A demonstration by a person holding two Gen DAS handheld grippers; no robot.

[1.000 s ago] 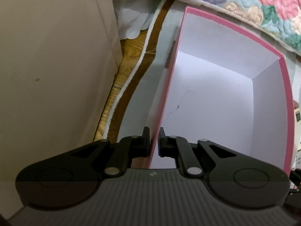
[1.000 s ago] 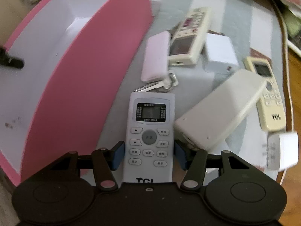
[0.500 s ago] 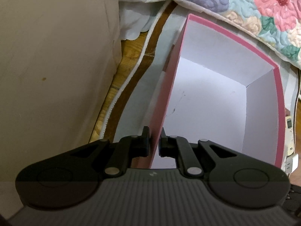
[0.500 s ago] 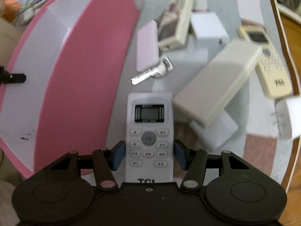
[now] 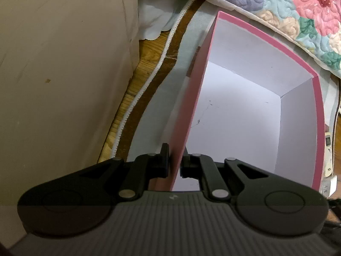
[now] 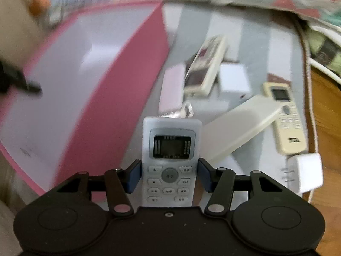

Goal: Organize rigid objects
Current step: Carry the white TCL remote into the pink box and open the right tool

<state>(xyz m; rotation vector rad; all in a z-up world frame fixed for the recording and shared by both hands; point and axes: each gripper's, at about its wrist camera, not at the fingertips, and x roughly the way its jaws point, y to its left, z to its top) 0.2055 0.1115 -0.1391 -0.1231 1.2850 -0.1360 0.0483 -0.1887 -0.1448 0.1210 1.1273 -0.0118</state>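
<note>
A white air-conditioner remote (image 6: pixel 172 162) sits lifted above the table beside the pink box (image 6: pixel 119 89). It looks light, stiff and smooth-sided, likely best held across its narrow button end. The right gripper (image 6: pixel 169 178) clamps it there, blue pads on both edges. The left gripper (image 5: pixel 175 163) is nearly closed, pinching the box's near wall, whose white inside is empty.

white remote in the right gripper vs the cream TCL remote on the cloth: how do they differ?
The white remote is pale bluish white; the cream remote is yellowish. The white remote is clamped between the right gripper fingers, off the cloth; the cream remote lies flat, ungripped. The white remote is fully exposed; a long white slab overlaps the cream remote's edge. Both face up, display above buttons.
</note>
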